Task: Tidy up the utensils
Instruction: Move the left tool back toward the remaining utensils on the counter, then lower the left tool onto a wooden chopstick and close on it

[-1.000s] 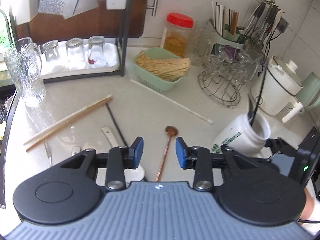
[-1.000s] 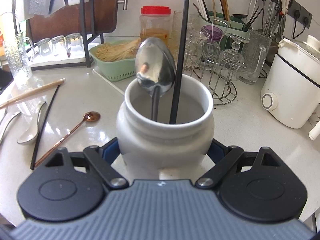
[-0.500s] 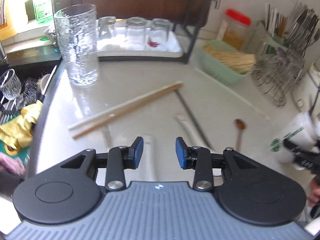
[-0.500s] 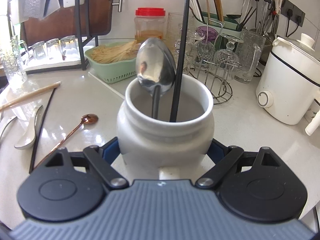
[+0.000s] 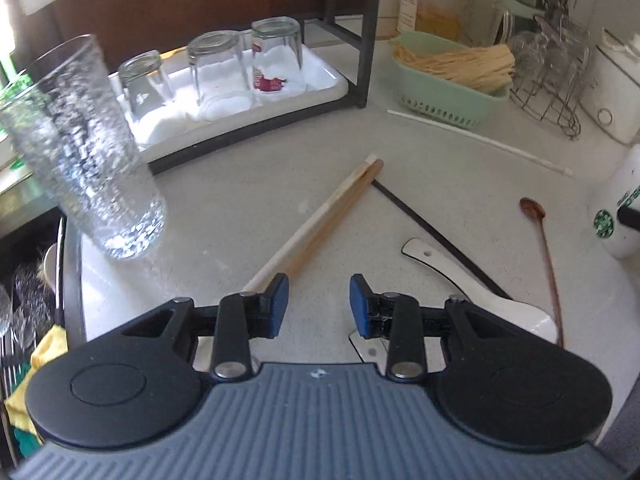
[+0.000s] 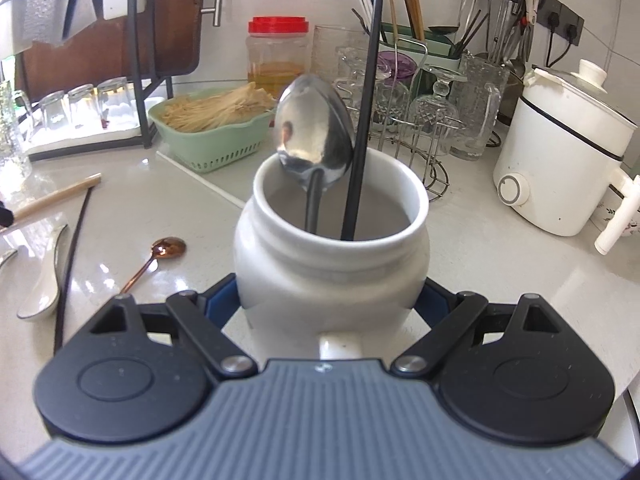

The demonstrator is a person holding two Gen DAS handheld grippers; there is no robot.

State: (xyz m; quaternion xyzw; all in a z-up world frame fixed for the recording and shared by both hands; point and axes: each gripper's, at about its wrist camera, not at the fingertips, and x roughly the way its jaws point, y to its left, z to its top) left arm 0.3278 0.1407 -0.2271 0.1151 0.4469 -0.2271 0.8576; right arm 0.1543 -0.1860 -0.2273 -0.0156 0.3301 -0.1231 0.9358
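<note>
1. right gripper (image 6: pixel 332 300): jaws set wide and clamped on the white jar (image 6: pixel 332 248), pads against both flanks; judged a steadying hold, so the jar stays put while utensils are dropped in.
2. jar contents: a steel spoon (image 6: pixel 314 132) and a black chopstick (image 6: pixel 366 100) stand upright, handles down, leaning on the rim.
3. left gripper (image 5: pixel 314 304): jaws part open, nothing between them, pointed down at the counter (image 5: pixel 248 200) just beside the near ends of a white and a wooden chopstick (image 5: pixel 320 224); judged to be lining up the next pick.
4. loose utensils toward the counter's near edge: the chopstick pair, a black stick (image 5: pixel 432 232), a white ceramic spoon (image 5: pixel 480 292) and a copper spoon (image 5: pixel 544 248), all lying flat and well apart from the jar.
5. left view alone shows the tall glass (image 5: pixel 84 152) by the left edge and what lies under the left jaws; only a side strip of the jar shows at its right border.
6. right view alone shows the jar's interior and the grip on it.
</note>
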